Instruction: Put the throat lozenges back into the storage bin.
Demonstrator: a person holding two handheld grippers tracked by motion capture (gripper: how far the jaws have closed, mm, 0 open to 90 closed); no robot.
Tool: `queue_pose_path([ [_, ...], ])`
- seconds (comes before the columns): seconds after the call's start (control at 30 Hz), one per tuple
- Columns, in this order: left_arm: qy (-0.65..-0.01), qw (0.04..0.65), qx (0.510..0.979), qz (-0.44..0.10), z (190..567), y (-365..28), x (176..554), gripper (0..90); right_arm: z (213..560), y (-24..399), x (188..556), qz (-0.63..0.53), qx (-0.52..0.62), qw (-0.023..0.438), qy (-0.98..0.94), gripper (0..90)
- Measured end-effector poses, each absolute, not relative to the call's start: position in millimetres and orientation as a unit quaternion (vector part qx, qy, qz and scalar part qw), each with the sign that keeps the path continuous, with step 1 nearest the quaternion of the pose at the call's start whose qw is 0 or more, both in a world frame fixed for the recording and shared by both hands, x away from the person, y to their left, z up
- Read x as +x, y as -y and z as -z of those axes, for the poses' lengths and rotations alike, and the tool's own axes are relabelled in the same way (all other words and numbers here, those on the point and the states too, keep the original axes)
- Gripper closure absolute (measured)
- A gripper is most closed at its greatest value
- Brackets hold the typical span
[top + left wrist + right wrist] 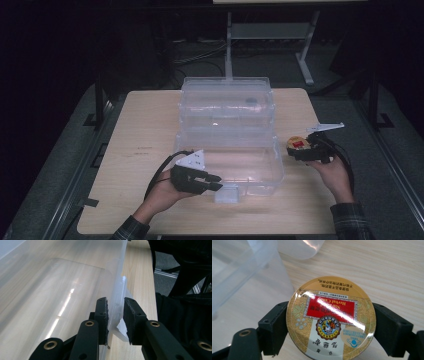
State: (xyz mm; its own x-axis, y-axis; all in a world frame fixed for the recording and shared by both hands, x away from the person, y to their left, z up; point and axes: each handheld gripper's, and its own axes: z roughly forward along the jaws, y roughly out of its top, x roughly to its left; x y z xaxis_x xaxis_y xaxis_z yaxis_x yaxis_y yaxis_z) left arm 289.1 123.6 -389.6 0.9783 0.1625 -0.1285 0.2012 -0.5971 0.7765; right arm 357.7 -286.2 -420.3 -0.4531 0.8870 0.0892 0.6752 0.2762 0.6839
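A clear plastic box [260, 172] stands open in the middle of the table, its lid [227, 100] tipped up behind it. My left gripper [212, 181] is at the box's near left corner. In the left gripper view, my left gripper [115, 315] straddles the box's front wall [115, 293], and the pads press on it beside a white latch tab [123, 326]. My right gripper [302, 149] hovers just right of the box, shut on a round gold tin [296, 144]. In the right gripper view the tin [330, 320] lies flat between the two jaws, its red herbal candy label facing up.
The wooden table [145, 130] has bare room on the box's left and right sides. The inside of the box holds nothing that I can see. A white desk frame [270, 35] and cables stand on the dark floor beyond the table.
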Motion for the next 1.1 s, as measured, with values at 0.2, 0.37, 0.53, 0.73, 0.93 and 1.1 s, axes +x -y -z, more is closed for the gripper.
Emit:
queue_pose_path([
  [0.2,-0.102,0.437,0.893,0.022,389.6,-123.6,289.2,73.4,413.7,287.8,351.6,-0.342,0.496,0.159,-0.782,20.2],
  [0.37,-0.102,0.437,0.893,0.022,389.5,-123.6,289.1,73.4,408.5,288.6,347.6,-0.346,0.492,0.157,-0.783,20.1],
  [0.53,-0.102,0.437,0.893,0.022,389.6,-123.6,289.1,73.4,403.2,287.4,341.9,-0.35,0.488,0.153,-0.785,20.2],
  [0.73,-0.102,0.437,0.893,0.022,389.6,-123.6,289.1,73.4,394.3,287.9,335.4,-0.356,0.482,0.152,-0.786,20.1],
  [0.93,-0.102,0.437,0.893,0.022,389.6,-123.6,289.1,73.4,383.8,285.9,327.4,-0.365,0.475,0.143,-0.788,20.2],
  [1.1,-0.102,0.437,0.893,0.022,389.6,-123.5,289.0,73.4,374.6,279.7,320.2,-0.367,0.458,0.143,-0.797,20.1],
])
